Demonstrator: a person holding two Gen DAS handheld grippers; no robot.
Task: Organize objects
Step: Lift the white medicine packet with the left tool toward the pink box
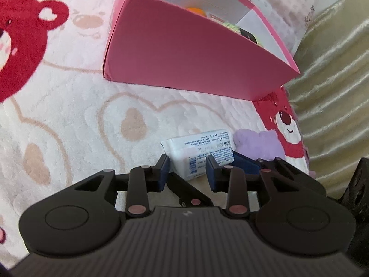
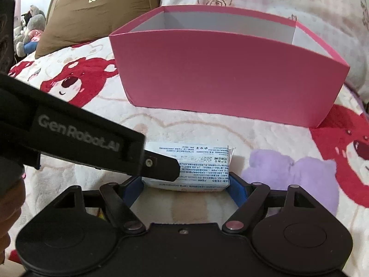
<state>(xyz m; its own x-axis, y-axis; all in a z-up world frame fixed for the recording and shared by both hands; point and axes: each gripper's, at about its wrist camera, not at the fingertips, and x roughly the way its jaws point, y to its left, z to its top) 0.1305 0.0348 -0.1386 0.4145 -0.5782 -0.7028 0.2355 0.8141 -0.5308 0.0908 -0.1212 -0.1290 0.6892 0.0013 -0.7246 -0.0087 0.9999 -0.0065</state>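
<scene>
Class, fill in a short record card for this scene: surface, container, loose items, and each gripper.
surface: bear-print blanket
container: pink box, open-topped, an orange item inside
loose items: white packet and purple plush, side by side in front of the box
right gripper: open, one finger on either side of the packet
left gripper: jaws narrow, tip over the packet; whether it grips is unclear

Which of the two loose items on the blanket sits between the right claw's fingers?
The white printed packet. It lies between the right claw fingers; the purple plush lies outside them, to its right.
</scene>
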